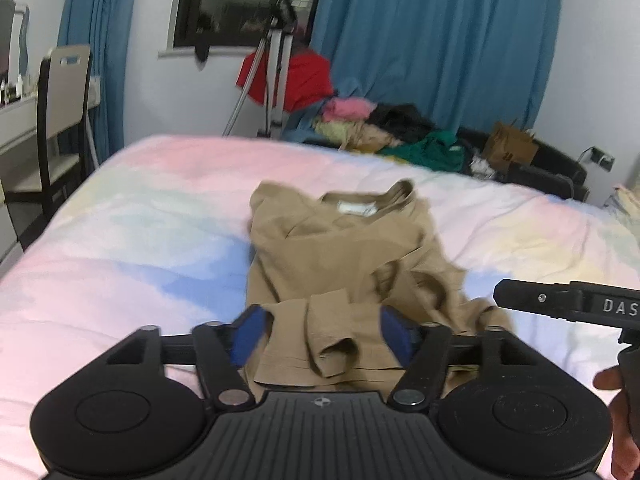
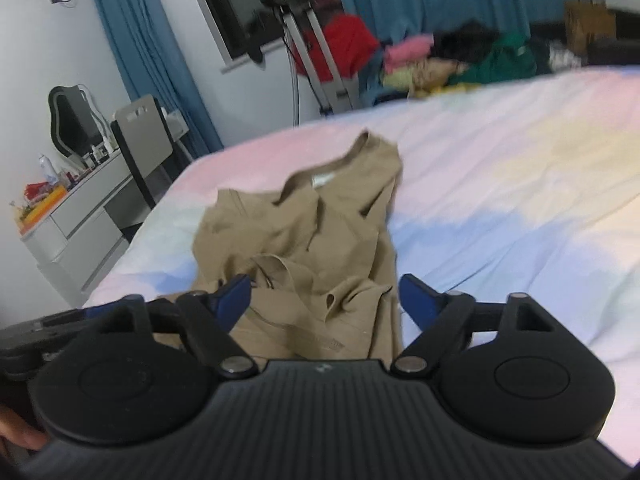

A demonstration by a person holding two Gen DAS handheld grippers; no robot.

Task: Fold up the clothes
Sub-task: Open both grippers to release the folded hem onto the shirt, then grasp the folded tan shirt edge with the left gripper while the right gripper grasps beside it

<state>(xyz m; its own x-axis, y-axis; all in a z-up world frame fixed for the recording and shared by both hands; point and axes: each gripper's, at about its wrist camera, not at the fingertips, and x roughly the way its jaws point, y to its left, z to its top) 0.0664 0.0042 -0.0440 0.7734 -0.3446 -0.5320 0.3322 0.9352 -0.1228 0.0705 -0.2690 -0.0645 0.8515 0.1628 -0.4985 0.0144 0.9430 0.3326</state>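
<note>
Both grippers, left gripper [image 1: 320, 330] and right gripper [image 2: 322, 300], stand wide, gripping nothing; tan T-shirt [image 1: 340, 256] lies half-folded on the near bed [image 1: 120, 240]; its loose near sleeve could snag a finger and unfold

Even, soft indoor light fills both views — no glare, only faint shadows under the crumpled tan cotton shirt [image 1: 340, 252]. The dark window pane [image 1: 248, 0] gives no daylight. Motion blur smears the right wrist view — fisheye curvature bends the edges, corners vignette black.
</note>
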